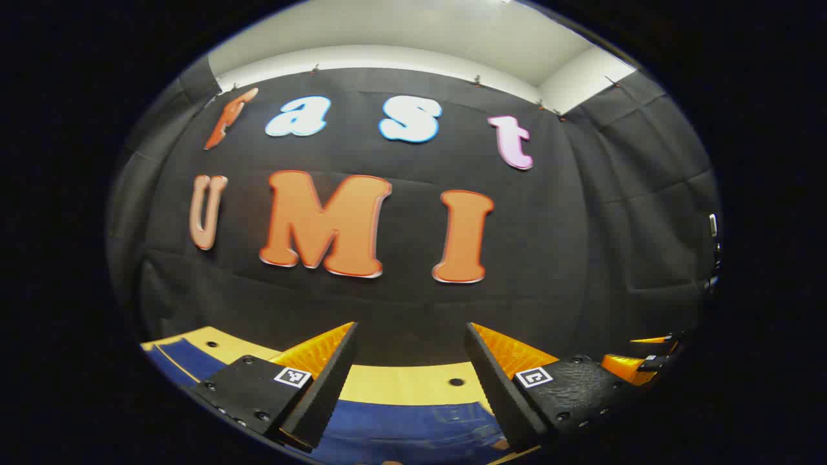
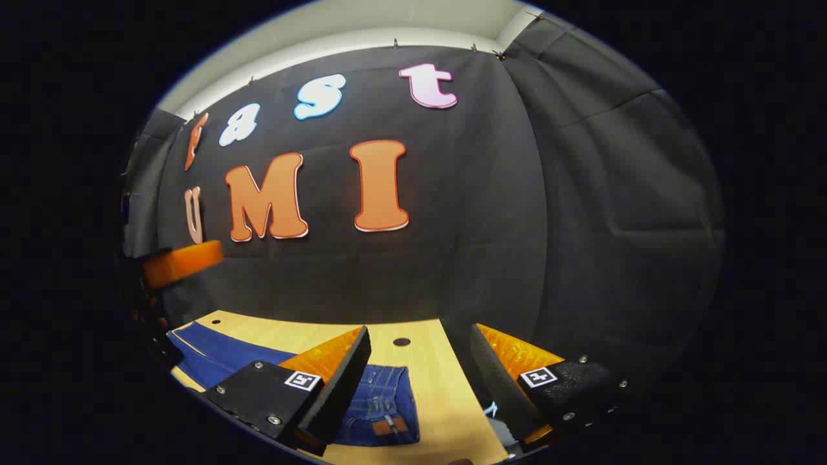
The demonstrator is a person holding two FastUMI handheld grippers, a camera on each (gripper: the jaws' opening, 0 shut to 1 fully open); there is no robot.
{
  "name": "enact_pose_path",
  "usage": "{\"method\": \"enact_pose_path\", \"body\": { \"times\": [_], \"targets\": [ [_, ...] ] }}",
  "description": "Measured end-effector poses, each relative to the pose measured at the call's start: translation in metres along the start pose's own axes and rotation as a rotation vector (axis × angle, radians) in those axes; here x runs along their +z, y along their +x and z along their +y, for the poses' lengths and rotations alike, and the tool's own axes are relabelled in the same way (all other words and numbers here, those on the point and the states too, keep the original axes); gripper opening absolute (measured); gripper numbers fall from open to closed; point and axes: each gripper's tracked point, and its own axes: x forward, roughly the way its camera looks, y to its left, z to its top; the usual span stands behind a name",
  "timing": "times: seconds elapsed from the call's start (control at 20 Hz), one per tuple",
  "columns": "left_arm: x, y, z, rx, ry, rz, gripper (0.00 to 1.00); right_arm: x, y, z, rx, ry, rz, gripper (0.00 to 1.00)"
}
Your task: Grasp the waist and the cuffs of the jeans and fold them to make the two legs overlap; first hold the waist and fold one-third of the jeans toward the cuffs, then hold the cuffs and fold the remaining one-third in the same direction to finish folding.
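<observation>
The jeans (image 2: 381, 403) lie flat on the bench (image 2: 439, 387) in front of you. In the right gripper view you see the waist end, with its stitched seams and a small brown patch, just past the left finger of your right gripper (image 2: 420, 387); a long blue leg (image 2: 219, 352) runs off to the left across the wood. In the left gripper view the blue cloth (image 1: 400, 429) spreads low between and under the fingers of your left gripper (image 1: 410, 381), reaching toward the left edge, with a strip of bare bench (image 1: 400, 381) beyond it.

Your left gripper is held above the jeans with its fingers spread wide apart and nothing between them. Your right gripper is likewise spread wide, with only bare wood and the edge of the waist showing in the gap; neither finger presses on the cloth. Whether either gripper touches the jeans from above you cannot tell from these views.

The bench is light wood with a small dark hole (image 2: 401, 341) near its far edge, just beyond the waist. In the right gripper view an orange part of your other gripper (image 2: 184, 261) shows far to the left, above the leg. In the left gripper view, orange and black parts of the other gripper (image 1: 649, 358) show low at the right. Behind the bench hangs the black cloth wall (image 2: 517, 226), with a pale ceiling (image 1: 400, 32) above it.
</observation>
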Motion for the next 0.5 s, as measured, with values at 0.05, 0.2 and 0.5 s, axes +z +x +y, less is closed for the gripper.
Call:
{"method": "enact_pose_path", "body": {
  "times": [0.05, 0.2, 0.5],
  "targets": [
    [0.009, -0.016, 0.027, 0.020, -0.007, 0.000, 0.97, 0.007, -0.009, 0.013, -0.010, 0.029, -0.003, 0.96],
    [0.036, -0.053, 0.131, 0.105, 0.047, -0.001, 0.94, 0.022, -0.028, 0.042, -0.088, 0.162, -0.061, 0.97],
    [0.076, -0.091, 0.289, 0.071, 0.053, -0.015, 0.96, 0.020, -0.042, 0.153, -0.123, 0.270, -0.109, 0.96]
  ]
}}
